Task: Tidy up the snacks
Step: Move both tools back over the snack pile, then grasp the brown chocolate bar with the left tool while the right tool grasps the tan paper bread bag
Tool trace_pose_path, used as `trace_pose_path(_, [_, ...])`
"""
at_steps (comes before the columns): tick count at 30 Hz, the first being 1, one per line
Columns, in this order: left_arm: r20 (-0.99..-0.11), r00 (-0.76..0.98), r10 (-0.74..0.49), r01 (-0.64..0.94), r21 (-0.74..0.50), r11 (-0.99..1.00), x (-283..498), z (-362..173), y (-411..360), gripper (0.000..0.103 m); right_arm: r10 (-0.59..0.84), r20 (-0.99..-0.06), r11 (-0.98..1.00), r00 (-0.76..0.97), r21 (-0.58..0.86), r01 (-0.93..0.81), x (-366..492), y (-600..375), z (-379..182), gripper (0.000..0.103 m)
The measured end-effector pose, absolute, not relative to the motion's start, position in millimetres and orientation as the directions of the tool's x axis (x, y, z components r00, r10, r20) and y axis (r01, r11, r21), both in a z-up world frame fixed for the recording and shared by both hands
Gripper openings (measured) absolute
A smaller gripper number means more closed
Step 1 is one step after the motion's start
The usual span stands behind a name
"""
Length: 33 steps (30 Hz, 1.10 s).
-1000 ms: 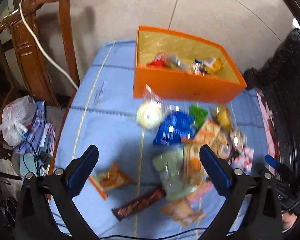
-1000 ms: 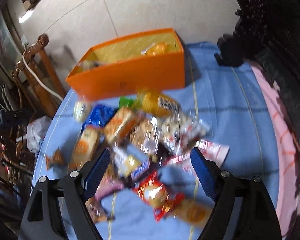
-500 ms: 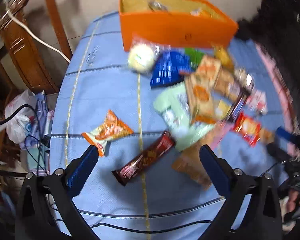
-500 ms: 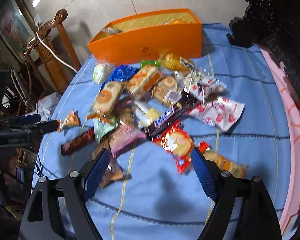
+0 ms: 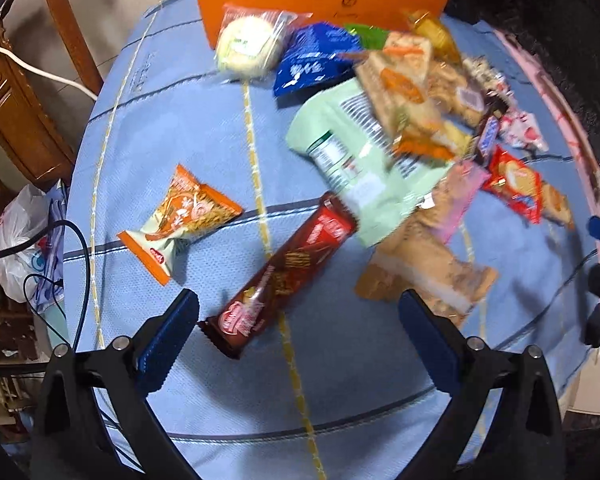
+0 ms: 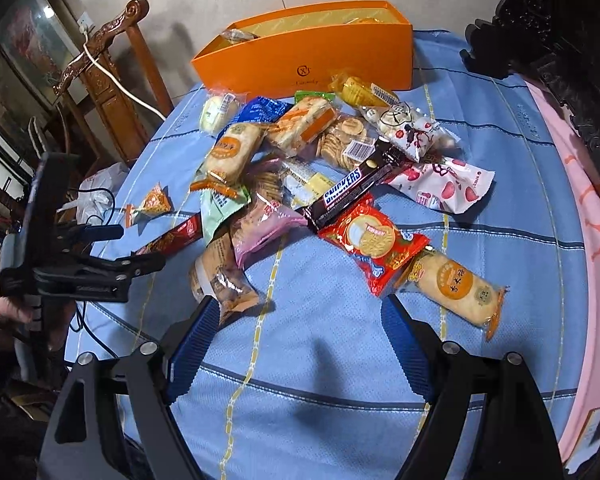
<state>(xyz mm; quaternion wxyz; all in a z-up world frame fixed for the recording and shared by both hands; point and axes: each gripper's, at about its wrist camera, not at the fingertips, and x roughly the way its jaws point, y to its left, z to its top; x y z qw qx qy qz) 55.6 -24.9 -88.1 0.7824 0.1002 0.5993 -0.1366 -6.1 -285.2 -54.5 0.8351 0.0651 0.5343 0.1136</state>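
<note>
Two grippers are in play, both with nothing between the jaws. The left gripper [image 5: 298, 316] hangs over the brown biscuit packet [image 5: 280, 276]; its jaws stand wide but have just been closing a little, pads clear of the wrapper. The right gripper [image 6: 296, 328] is spread over bare cloth near the table's front edge.

The brown biscuit packet lies apart from the main heap, toward the table's left edge, beside an orange noodle snack [image 5: 180, 216]. Judged light, long and fairly stiff, with a glossy film likely to slip; the contents would crush under a hard squeeze. Best taken across its narrow width at mid-length.

The orange box [image 6: 304, 60] stands at the far edge, a few packets already inside.

The table [image 6: 480, 264] carries a blue quilted cloth, soft and non-slip. A carved wooden chair [image 6: 112, 64] and a white cable [image 5: 40, 74] stand at the left; dark furniture at the right.
</note>
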Motion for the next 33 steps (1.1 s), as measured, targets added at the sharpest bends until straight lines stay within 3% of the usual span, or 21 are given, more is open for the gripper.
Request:
trace_pose_path(1, [-0.967,0.236,-0.094,0.331,-0.011,0.944,57.0,-92.0,-23.5,0.088,0.261,-0.878,0.965,0.401,0.232,-0.120,-6.7,-285.3,-54.8,0.083])
trace_pose_path(2, [-0.971,0.215,-0.107,0.327,-0.032,0.944,58.9,-98.0,-21.5,0.074,0.263,-0.879,0.965,0.399,0.234,-0.120,-7.5,-285.1,-55.1,0.083])
trace_pose_path(3, [-0.975,0.189,-0.119,0.322,-0.053,0.945,61.2,-103.6,-19.4,0.068,0.264,-0.879,0.965,0.397,0.235,-0.120,-7.9,-284.5,-55.2,0.083])
trace_pose_path(10, [-0.981,0.186,-0.062,0.322,0.001,0.947,68.0,-123.3,-17.4,0.067,0.265,-0.884,0.964,0.386,0.231,-0.132,-8.4,-278.3,-55.5,0.083])
trace_pose_path(11, [-0.977,0.203,-0.065,0.326,0.005,0.945,67.3,-122.8,-16.7,0.060,0.265,-0.885,0.964,0.384,0.231,-0.133,-8.0,-277.6,-55.7,0.083])
trace_pose_path(14, [-0.974,0.210,-0.081,0.309,-0.012,0.951,69.4,-119.1,-10.4,0.023,0.274,-0.887,0.961,0.371,0.238,-0.141,-7.0,-273.5,-58.1,0.083])
trace_pose_path(26, [-0.946,0.269,-0.180,0.233,-0.117,0.965,62.0,-75.2,18.7,0.023,0.306,-0.912,0.920,0.273,0.211,-0.330,9.9,-200.2,-83.8,0.083])
trace_pose_path(30, [-0.944,0.270,-0.191,0.226,-0.130,0.965,51.2,-62.0,19.5,0.023,0.270,-0.931,0.914,0.245,0.168,-0.369,19.8,-176.9,-100.6,0.074])
trace_pose_path(33, [-0.942,0.271,-0.196,0.226,-0.136,0.965,49.1,-57.1,24.2,0.023,0.211,-0.944,0.920,0.252,0.105,-0.376,23.9,-164.3,-111.7,0.074])
